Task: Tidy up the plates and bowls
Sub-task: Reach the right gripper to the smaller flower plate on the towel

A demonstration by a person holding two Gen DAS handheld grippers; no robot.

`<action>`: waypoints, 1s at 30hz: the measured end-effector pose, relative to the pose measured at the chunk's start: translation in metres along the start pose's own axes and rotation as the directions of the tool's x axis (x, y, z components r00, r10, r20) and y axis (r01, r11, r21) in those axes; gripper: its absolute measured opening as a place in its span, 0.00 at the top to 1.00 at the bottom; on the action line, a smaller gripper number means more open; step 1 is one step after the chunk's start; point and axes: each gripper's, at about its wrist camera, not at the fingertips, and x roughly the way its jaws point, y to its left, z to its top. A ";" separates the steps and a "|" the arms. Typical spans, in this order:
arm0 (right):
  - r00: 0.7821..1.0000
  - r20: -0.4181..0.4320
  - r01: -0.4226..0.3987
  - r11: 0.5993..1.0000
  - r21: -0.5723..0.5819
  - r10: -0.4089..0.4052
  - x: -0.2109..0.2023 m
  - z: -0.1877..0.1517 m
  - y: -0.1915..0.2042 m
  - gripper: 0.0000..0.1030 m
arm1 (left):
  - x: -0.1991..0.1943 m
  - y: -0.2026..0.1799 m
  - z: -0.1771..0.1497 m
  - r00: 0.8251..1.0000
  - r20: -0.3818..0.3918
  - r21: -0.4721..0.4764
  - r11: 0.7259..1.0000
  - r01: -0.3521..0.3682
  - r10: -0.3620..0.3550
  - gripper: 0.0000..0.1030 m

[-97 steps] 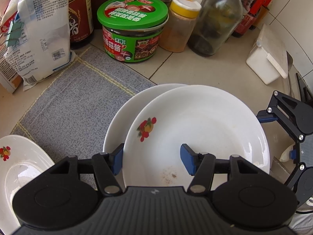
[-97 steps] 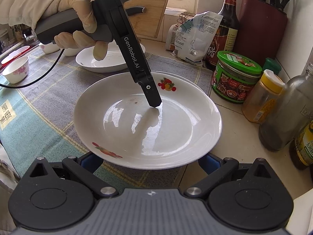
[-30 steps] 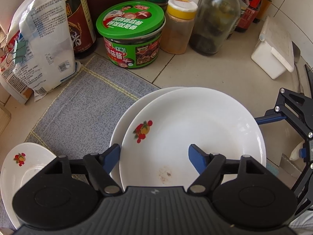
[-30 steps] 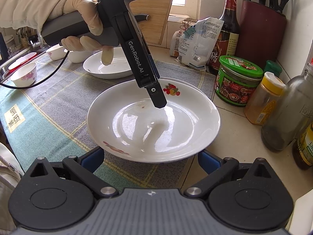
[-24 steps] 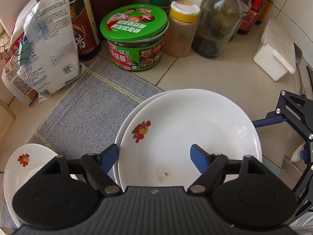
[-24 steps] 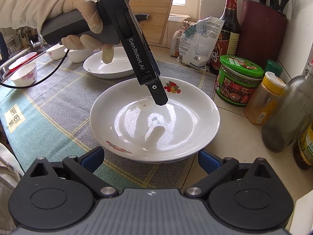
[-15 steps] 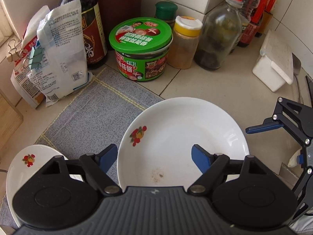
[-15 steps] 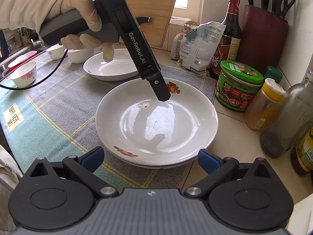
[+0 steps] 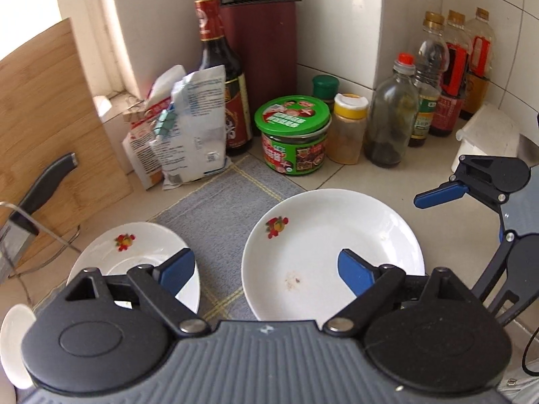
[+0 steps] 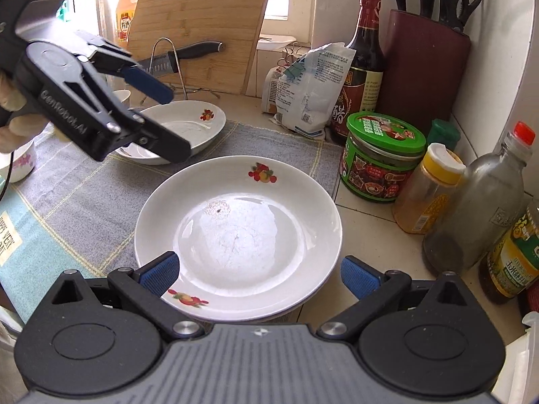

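Two white plates with fruit prints lie stacked (image 10: 239, 232) at the edge of the grey mat (image 10: 84, 202); only a sliver of the lower one's rim shows. My right gripper (image 10: 259, 275) is open, its blue pads either side of the stack's near rim without pressing it. My left gripper (image 10: 168, 121) hangs above and left of the stack, its jaws opening with nothing between them. In the left wrist view the left gripper (image 9: 266, 271) hovers between the stack (image 9: 331, 245) and a third plate (image 9: 134, 259) on the mat.
Behind the stack stand a green-lidded jar (image 10: 384, 158), a yellow-capped spice jar (image 10: 427, 188), glass bottles (image 10: 481, 208), a soy sauce bottle (image 10: 363, 67), a knife block (image 10: 424, 67) and bags (image 10: 310, 91). A cutting board (image 10: 202, 23) with a knife (image 10: 188, 55) leans at the back. Small bowls (image 10: 20, 165) sit far left.
My left gripper let go of the top plate, rose and drew back to the left with its jaws widening. The top plate now lies squarely on the lower one. The right gripper stayed put.
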 end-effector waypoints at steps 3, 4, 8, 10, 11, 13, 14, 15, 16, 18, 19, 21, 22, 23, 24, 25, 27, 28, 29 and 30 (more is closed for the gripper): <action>1.000 -0.004 -0.012 1.000 -0.008 0.012 0.008 0.008 0.003 0.00 | -0.011 0.008 -0.017 0.999 -0.001 -0.100 0.994 -0.048 0.048 0.11; 1.000 -0.005 -0.018 1.000 -0.016 0.018 0.011 0.011 0.006 0.00 | -0.014 0.011 -0.026 0.997 0.000 -0.135 0.988 -0.072 0.073 0.11; 0.999 -0.010 -0.038 0.999 -0.026 0.038 0.022 0.021 0.015 0.00 | -0.021 0.024 -0.053 0.986 -0.023 -0.210 0.963 -0.168 0.167 0.11; 0.999 -0.014 -0.036 0.999 -0.027 0.036 0.028 0.027 0.020 0.00 | -0.023 0.033 -0.065 0.980 -0.036 -0.238 0.950 -0.201 0.198 0.11; 0.999 -0.017 -0.033 0.999 -0.026 0.033 0.031 0.030 0.023 0.00 | -0.024 0.037 -0.070 0.978 -0.038 -0.252 0.945 -0.209 0.206 0.11; 0.999 -0.024 -0.026 0.999 -0.019 0.026 0.037 0.035 0.030 0.00 | -0.024 0.047 -0.082 0.976 -0.044 -0.280 0.936 -0.215 0.211 0.11; 0.999 -0.031 -0.024 1.000 -0.012 0.024 0.040 0.038 0.034 0.00 | -0.023 0.053 -0.089 0.975 -0.046 -0.288 0.932 -0.221 0.217 0.11; 0.999 -0.038 -0.020 1.000 -0.005 0.020 0.042 0.041 0.037 0.00 | -0.023 0.058 -0.094 0.974 -0.048 -0.288 0.930 -0.226 0.222 0.11; 0.999 -0.044 -0.013 1.000 0.001 0.013 0.043 0.043 0.042 0.00 | -0.021 0.062 -0.099 0.974 -0.048 -0.285 0.932 -0.224 0.220 0.10; 0.998 -0.056 -0.005 1.000 0.020 0.006 0.046 0.048 0.049 0.00 | -0.018 0.071 -0.107 0.976 -0.052 -0.280 0.936 -0.215 0.209 0.10; 0.998 -0.059 -0.010 0.999 0.032 0.012 0.046 0.050 0.051 0.00 | -0.017 0.075 -0.110 0.977 -0.051 -0.278 0.937 -0.211 0.205 0.10; 0.998 -0.060 -0.016 0.999 0.051 0.019 0.047 0.054 0.056 0.00 | -0.012 0.083 -0.116 0.977 -0.050 -0.269 0.939 -0.215 0.209 0.10; 0.998 -0.065 -0.008 0.998 0.058 0.012 0.048 0.056 0.059 0.00 | -0.010 0.087 -0.119 0.976 -0.052 -0.267 0.939 -0.216 0.209 0.10; 0.998 -0.069 0.000 0.998 0.063 0.005 0.049 0.059 0.062 0.00 | -0.006 0.091 -0.121 0.977 -0.053 -0.268 0.940 -0.213 0.206 0.10; 0.997 -0.072 0.006 0.998 0.064 -0.002 0.051 0.061 0.064 0.00 | -0.003 0.095 -0.124 0.978 -0.056 -0.270 0.940 -0.207 0.199 0.10; 0.997 -0.076 0.020 0.998 0.063 -0.016 0.053 0.063 0.067 0.00 | 0.001 0.097 -0.127 0.980 -0.060 -0.270 0.942 -0.199 0.190 0.10; 0.995 -0.096 0.043 0.997 0.070 -0.036 0.057 0.067 0.072 0.00 | 0.009 0.103 -0.132 0.983 -0.075 -0.267 0.946 -0.184 0.170 0.10; 0.994 -0.103 0.045 0.996 0.074 -0.038 0.059 0.069 0.073 0.00 | 0.012 0.104 -0.135 0.984 -0.074 -0.261 0.949 -0.175 0.161 0.10; 0.994 -0.107 0.042 0.996 0.075 -0.033 0.062 0.072 0.075 0.00 | 0.015 0.105 -0.137 0.986 -0.073 -0.253 0.953 -0.167 0.153 0.10; 0.993 -0.112 0.035 0.997 0.076 -0.026 0.064 0.074 0.076 0.00 | 0.018 0.105 -0.139 0.986 -0.081 -0.247 0.955 -0.164 0.148 0.10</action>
